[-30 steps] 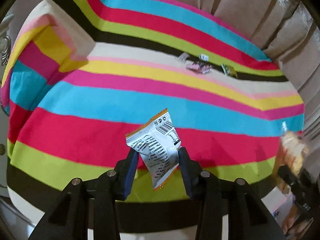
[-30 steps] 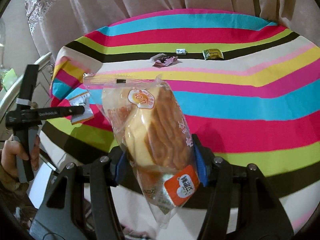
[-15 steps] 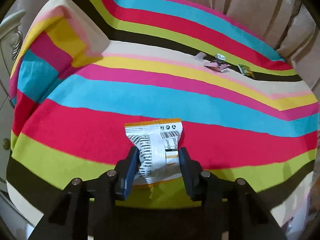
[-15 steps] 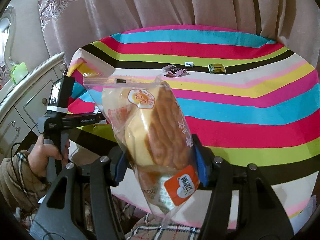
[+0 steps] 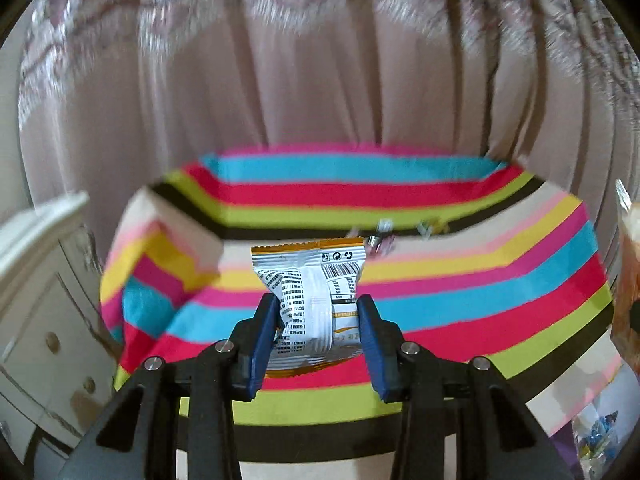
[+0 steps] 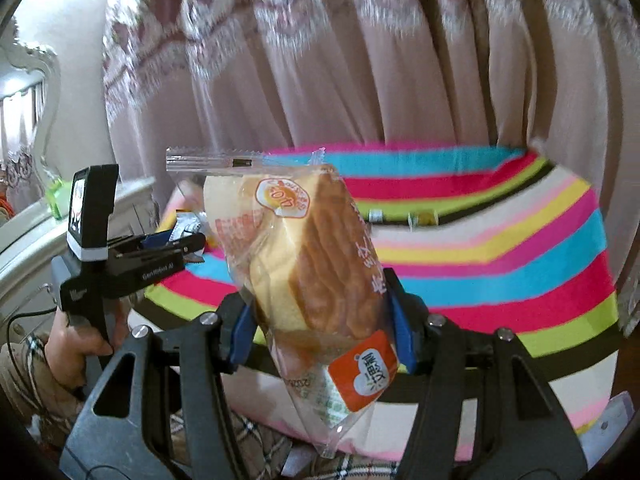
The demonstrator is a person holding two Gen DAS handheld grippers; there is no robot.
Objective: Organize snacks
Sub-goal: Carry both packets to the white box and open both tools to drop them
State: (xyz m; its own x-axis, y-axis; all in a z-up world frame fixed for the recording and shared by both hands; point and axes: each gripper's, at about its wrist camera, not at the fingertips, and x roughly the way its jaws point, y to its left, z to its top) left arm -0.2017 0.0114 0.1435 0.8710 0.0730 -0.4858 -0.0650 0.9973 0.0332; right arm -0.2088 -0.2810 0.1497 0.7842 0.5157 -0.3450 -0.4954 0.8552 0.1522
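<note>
Silver snack packet (image 5: 310, 304): pinched between the left gripper (image 5: 316, 342) pads, held aloft.
Clear-wrapped sliced cake (image 6: 308, 276): clamped in the right gripper (image 6: 320, 338).
Striped cloth (image 5: 460, 280): beneath both.

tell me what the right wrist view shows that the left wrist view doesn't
Only the right wrist view: the person's hand holding the left gripper seen side-on, and the whole bread pack clamped in the right gripper. Only the left wrist view: the printed back of the small snack packet and a white dresser. Both: the striped cloth, the curtain, and small wrappers at the far side.
</note>
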